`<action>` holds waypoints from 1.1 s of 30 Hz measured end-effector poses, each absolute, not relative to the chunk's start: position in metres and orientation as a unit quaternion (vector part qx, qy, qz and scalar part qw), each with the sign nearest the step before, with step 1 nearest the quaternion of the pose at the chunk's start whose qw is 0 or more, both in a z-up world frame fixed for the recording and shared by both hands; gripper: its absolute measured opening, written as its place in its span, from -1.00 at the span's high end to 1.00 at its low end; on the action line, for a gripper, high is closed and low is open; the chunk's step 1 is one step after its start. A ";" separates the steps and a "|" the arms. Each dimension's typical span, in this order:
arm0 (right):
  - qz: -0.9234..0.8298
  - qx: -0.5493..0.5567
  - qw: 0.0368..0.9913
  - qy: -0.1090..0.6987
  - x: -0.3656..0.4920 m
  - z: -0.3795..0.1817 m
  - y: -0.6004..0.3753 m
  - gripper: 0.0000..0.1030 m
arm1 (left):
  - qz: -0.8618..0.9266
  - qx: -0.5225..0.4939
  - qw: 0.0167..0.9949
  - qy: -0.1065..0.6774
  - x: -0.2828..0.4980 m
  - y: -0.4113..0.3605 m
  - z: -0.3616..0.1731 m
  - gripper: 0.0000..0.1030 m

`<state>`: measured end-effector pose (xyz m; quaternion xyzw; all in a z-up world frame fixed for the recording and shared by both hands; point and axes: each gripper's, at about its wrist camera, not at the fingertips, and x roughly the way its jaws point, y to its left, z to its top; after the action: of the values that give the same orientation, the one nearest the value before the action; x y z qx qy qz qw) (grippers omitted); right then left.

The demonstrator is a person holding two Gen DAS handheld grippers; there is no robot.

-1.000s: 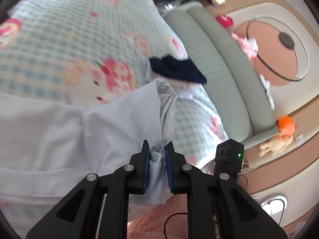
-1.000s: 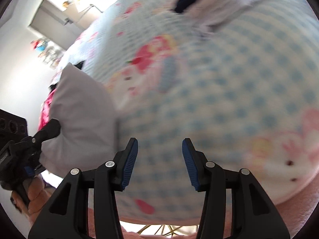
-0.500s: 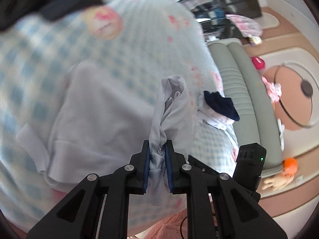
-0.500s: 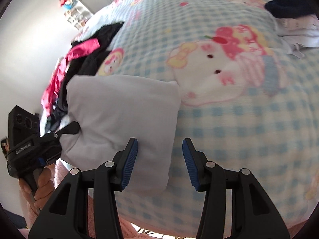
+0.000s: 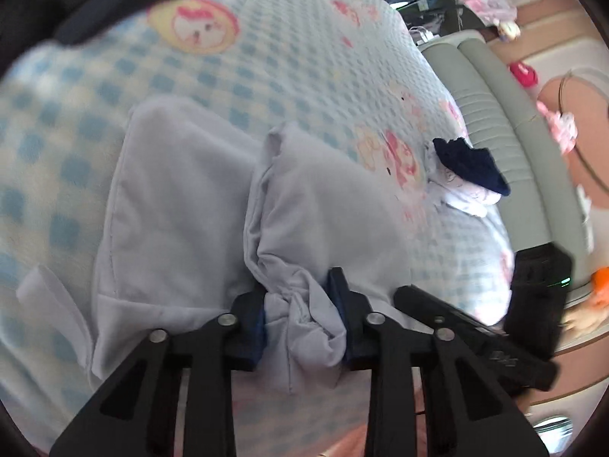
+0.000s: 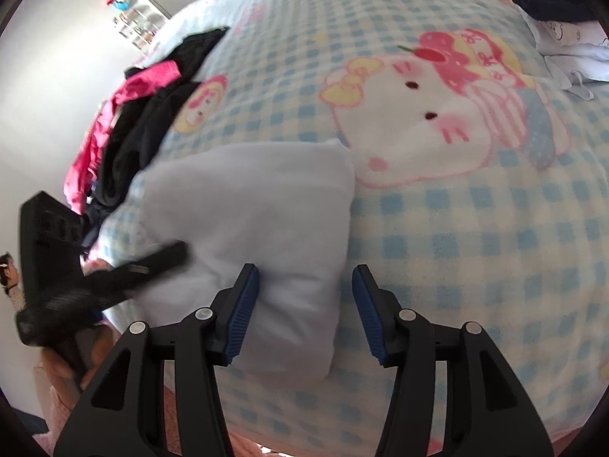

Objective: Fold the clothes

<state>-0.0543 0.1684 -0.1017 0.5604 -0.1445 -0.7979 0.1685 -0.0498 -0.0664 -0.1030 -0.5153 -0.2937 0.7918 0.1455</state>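
- We are looking along the left gripper [image 5: 302, 306], whose jaws are opening around a bunched wad of the pale lavender garment [image 5: 182, 205]; the cloth is filling the gap and touching both blue pads.
- The rest of that garment is lying folded on the checked blanket [image 5: 289, 45] ahead of and to the left of these fingers.
- Ahead to the right, a navy cloth [image 5: 470, 165] is sitting on a white printed piece.
- The right gripper [image 6: 306, 314] is hovering with its jaws opening wide, gripping nothing; the near right corner of the folded garment [image 6: 259, 209] is lying below, between its fingers.
- Far to its left, dark and pink clothes [image 6: 141, 114] are lying heaped.
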 end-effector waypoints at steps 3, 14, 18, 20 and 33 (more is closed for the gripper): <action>-0.811 0.538 0.176 -0.148 -0.051 -0.084 0.169 -0.02 | 0.813 -0.487 0.142 -0.286 -0.042 -0.070 -0.079 0.60; -0.825 0.522 0.196 -0.095 -0.060 -0.067 0.142 -0.02 | 0.823 -0.480 0.105 -0.285 -0.033 -0.146 -0.066 0.61; -0.820 0.534 0.192 -0.071 -0.063 -0.084 0.128 -0.02 | 0.801 -0.507 0.092 -0.304 -0.033 -0.154 -0.102 0.50; -0.815 0.552 0.170 -0.046 -0.064 -0.103 0.126 -0.04 | 0.794 -0.516 0.088 -0.310 -0.032 -0.154 -0.116 0.46; -0.775 0.569 0.245 -0.126 -0.060 -0.121 0.137 -0.42 | 0.804 -0.507 0.109 -0.292 -0.025 -0.144 -0.122 -0.16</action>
<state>-0.0602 0.1375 -0.1206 0.5692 -0.1261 -0.7746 0.2453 -0.0248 -0.1440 -0.1222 -0.5065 -0.2918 0.8040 0.1089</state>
